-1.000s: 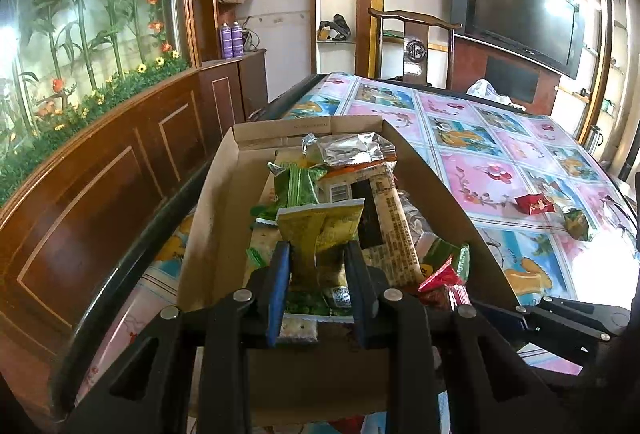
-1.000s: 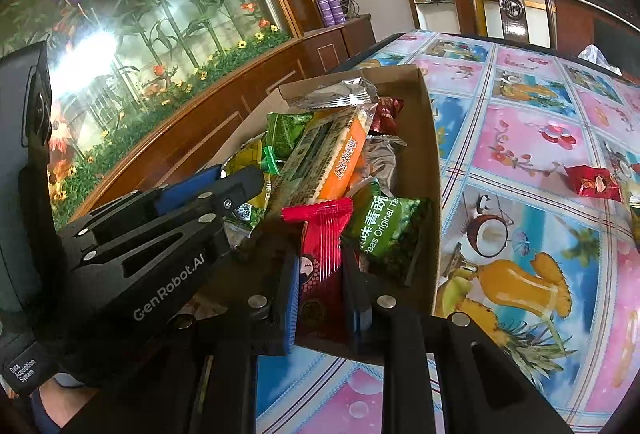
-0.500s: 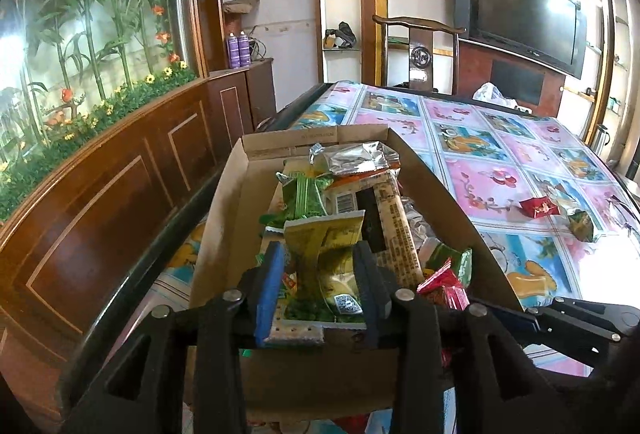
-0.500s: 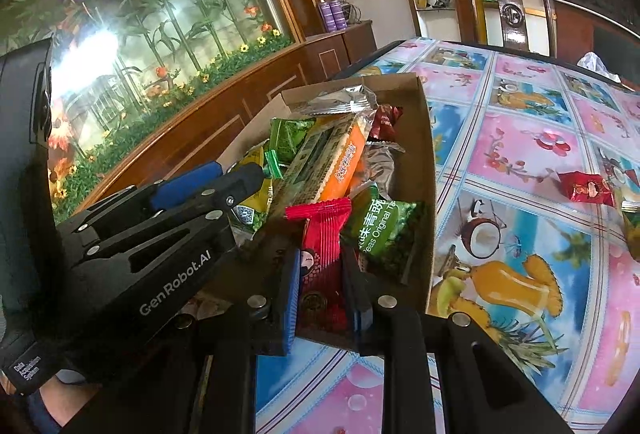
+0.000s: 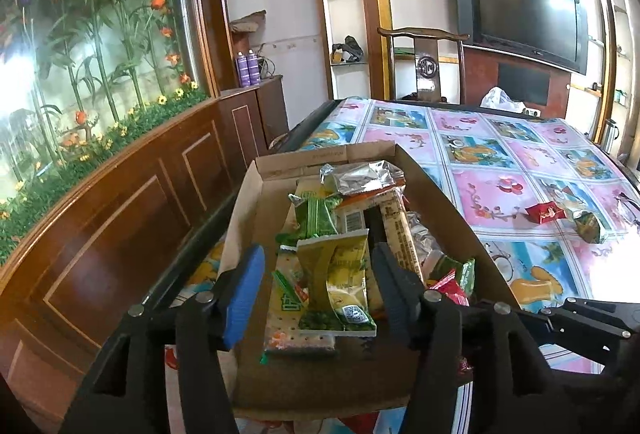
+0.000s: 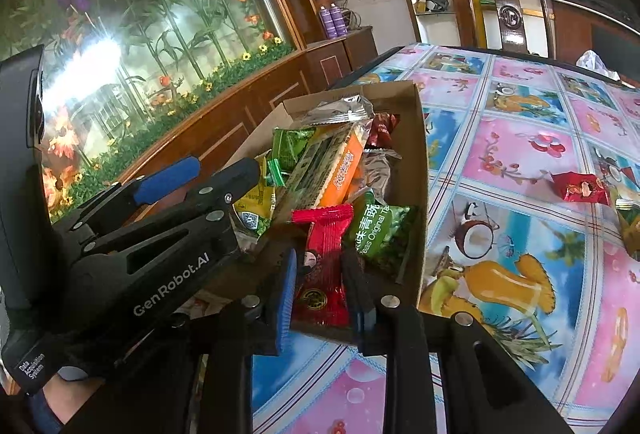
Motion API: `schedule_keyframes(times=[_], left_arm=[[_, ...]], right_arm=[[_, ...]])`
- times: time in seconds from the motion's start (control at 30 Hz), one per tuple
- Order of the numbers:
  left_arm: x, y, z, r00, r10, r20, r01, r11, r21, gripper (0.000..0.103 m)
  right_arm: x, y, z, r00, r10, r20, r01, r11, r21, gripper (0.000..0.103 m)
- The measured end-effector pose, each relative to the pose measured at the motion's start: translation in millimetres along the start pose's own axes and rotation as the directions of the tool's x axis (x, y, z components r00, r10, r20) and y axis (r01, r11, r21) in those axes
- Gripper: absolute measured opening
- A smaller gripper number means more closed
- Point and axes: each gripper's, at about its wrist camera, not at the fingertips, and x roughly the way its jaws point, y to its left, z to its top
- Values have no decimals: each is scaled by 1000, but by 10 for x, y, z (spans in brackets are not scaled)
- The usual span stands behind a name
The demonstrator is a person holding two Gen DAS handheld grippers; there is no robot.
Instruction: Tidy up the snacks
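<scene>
A cardboard box (image 5: 248, 218) full of snack packets stands on the table's left side; it also shows in the right wrist view (image 6: 420, 162). My left gripper (image 5: 318, 286) is open over the box. A yellow-green packet (image 5: 344, 286) lies loose between its fingers on the pile. My right gripper (image 6: 320, 286) is shut on a red packet (image 6: 324, 266) at the box's near end. A red packet (image 5: 546, 212) and a green packet (image 5: 590, 226) lie on the tablecloth to the right.
The table has a colourful fruit-print cloth (image 6: 520, 154). A wooden cabinet wall with a flower mural (image 5: 80, 74) runs along the left. A chair (image 5: 424, 62) stands at the far end, with a TV (image 5: 528, 18) behind.
My left gripper has opened and let go of the yellow-green packet, which now rests on the pile. My right gripper still holds the red packet in about the same place.
</scene>
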Motion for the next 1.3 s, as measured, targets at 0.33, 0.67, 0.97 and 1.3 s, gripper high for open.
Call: schedule_keyframes(times=[0.33, 0.67, 0.97, 1.3], left_arm=[[-74, -45, 19, 999, 40, 28, -41, 999, 33, 67], [-152, -92, 81, 1000, 9, 28, -10, 999, 42, 72], [-336, -680, 297, 985, -173, 25, 167, 974, 156, 73], [-76, -1308, 432, 892, -409, -194, 443, 876, 189, 74]], right_arm=[[-155, -82, 18, 999, 16, 48, -18, 999, 29, 36], [-547, -632, 106, 988, -41, 146, 17, 987, 160, 37], [-1079, -1672, 89, 956, -240, 167, 159, 907, 390, 38], [-836, -2194, 196, 943, -333, -21, 323, 894, 312, 47]])
